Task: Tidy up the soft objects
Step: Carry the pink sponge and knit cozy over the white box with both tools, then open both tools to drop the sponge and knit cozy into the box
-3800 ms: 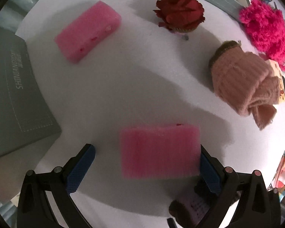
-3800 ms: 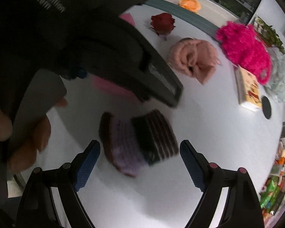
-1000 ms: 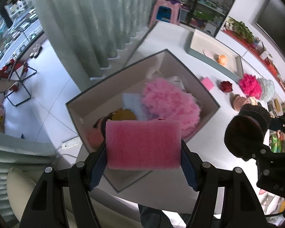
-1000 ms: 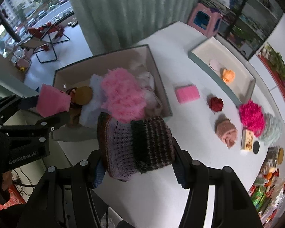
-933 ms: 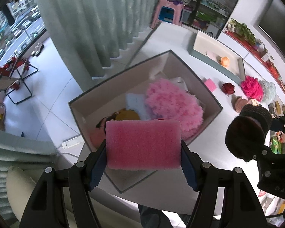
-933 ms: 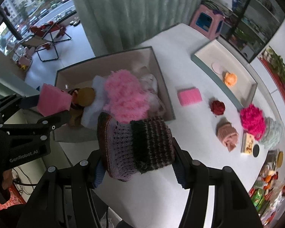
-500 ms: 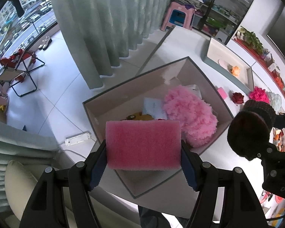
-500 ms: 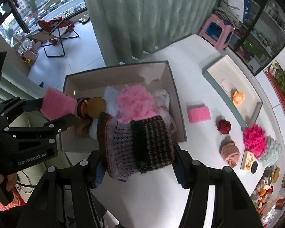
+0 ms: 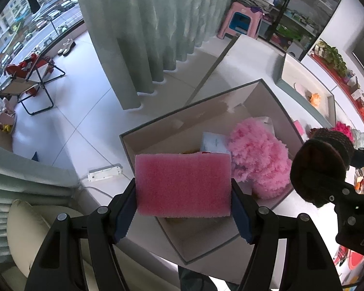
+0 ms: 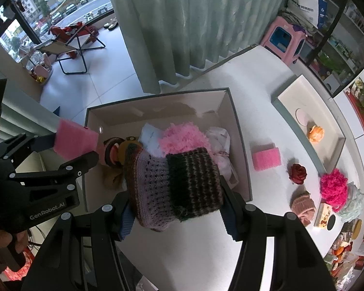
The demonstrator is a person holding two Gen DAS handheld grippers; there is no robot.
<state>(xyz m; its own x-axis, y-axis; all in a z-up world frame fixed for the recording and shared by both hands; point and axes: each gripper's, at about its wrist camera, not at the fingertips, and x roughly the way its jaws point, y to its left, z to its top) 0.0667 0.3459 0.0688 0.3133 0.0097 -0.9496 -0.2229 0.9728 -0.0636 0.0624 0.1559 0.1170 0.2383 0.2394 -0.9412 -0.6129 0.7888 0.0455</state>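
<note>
Both loads have been lifted off the white table point(image 10: 274, 111) and carried over the grey storage box point(image 10: 240, 135), the right gripper point(image 10: 177, 208) clamped on the knitted hat point(image 10: 174, 186), the left gripper point(image 9: 183, 208) on the pink sponge point(image 9: 183, 184), so depositing appears imminent.

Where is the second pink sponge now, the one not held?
In the right wrist view the loose pink sponge lies on the white table, between the grey box and the red rose.
</note>
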